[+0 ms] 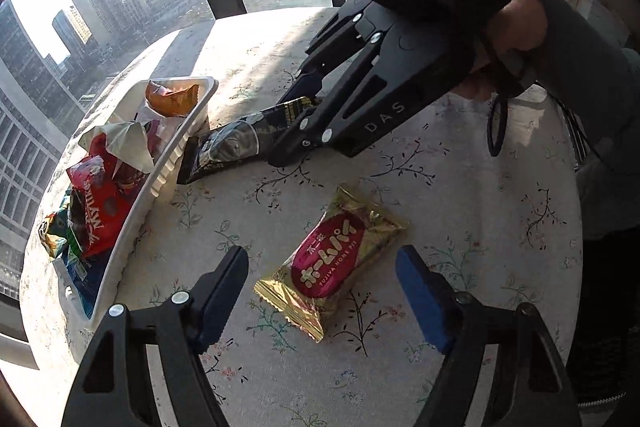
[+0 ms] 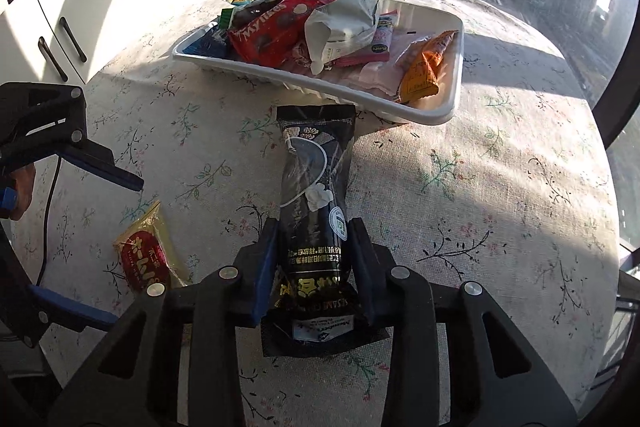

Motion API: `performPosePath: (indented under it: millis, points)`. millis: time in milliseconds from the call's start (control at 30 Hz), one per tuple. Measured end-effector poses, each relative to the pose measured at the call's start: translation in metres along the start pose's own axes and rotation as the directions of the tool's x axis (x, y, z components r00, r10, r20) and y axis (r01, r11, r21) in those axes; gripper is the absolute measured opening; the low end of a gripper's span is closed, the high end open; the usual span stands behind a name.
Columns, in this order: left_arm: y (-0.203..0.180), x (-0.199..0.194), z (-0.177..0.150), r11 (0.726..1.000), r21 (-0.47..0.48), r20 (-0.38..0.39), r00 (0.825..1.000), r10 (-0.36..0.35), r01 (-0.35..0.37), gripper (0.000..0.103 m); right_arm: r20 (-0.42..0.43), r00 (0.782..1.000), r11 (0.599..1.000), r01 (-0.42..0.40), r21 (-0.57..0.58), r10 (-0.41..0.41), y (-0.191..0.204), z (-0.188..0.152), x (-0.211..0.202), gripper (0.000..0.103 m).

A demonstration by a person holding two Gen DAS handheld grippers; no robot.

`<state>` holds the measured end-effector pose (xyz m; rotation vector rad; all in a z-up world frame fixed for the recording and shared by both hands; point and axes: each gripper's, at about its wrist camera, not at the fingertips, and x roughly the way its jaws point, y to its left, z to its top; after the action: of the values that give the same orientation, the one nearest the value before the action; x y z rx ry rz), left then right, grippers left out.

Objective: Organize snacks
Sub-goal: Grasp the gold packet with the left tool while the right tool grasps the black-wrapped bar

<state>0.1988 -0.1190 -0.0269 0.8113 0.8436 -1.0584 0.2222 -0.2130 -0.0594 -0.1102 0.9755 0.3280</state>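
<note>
Snack packets on a floral tablecloth (image 1: 280, 67), one held and one lying free.
The right gripper (image 2: 316, 251) is clenched on a black sesame snack packet (image 2: 314, 187) at lower centre of the right wrist view, its far end near the white tray (image 2: 448, 111) of mixed snacks. In the left wrist view, the left gripper (image 1: 322, 291) stands released, its jaws either side of the gold-and-red Home Pie packet (image 1: 332, 263), lying flat at lower centre, pads not touching it.

snack packets (image 2: 280, 27) in tray (image 2: 440, 115); two packets on table (image 2: 480, 187) beside it
</note>
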Motion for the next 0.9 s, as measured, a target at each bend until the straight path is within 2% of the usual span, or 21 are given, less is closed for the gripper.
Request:
performPosePath:
  millis: [100,333,433,500,633,733,800,900]
  points:
    - [0.004,0.007,0.004,0.999,0.017,-0.031,0.999,-0.032,0.033,0.070,0.005,1.000,1.000,-0.018,0.003,0.018,-0.001,0.001,0.000,0.033]
    - [0.000,0.020,0.008,0.994,0.048,-0.088,0.992,-0.094,0.098,0.067,0.008,0.999,0.999,-0.042,-0.003,0.042,-0.002,-0.001,-0.003,0.033]
    - [-0.002,0.019,0.007,0.992,0.028,-0.092,0.988,-0.123,0.126,0.050,0.007,0.999,0.999,-0.043,-0.006,0.043,-0.002,-0.002,-0.004,0.033]
    - [-0.004,0.019,0.006,0.993,0.019,-0.095,0.989,-0.117,0.119,0.046,0.006,0.999,0.999,-0.043,-0.008,0.043,-0.001,-0.003,-0.005,0.033]
    - [-0.010,0.016,0.003,0.994,-0.008,-0.118,0.987,-0.106,0.106,0.045,0.003,0.999,0.999,-0.035,-0.010,0.035,0.001,-0.003,-0.005,0.033]
    - [-0.011,0.015,0.002,0.997,-0.043,-0.122,0.990,-0.075,0.070,0.055,0.002,1.000,0.999,-0.030,-0.017,0.030,0.004,-0.002,-0.005,0.040]
    - [-0.011,0.014,0.000,0.995,-0.070,-0.113,0.991,-0.072,0.065,0.055,0.005,1.000,0.999,-0.028,-0.020,0.028,0.006,-0.001,-0.006,0.041]
    - [-0.012,0.011,-0.006,0.990,-0.109,-0.092,0.990,-0.103,0.093,0.038,0.008,1.000,1.000,-0.023,-0.022,0.023,0.007,0.000,-0.007,0.041]
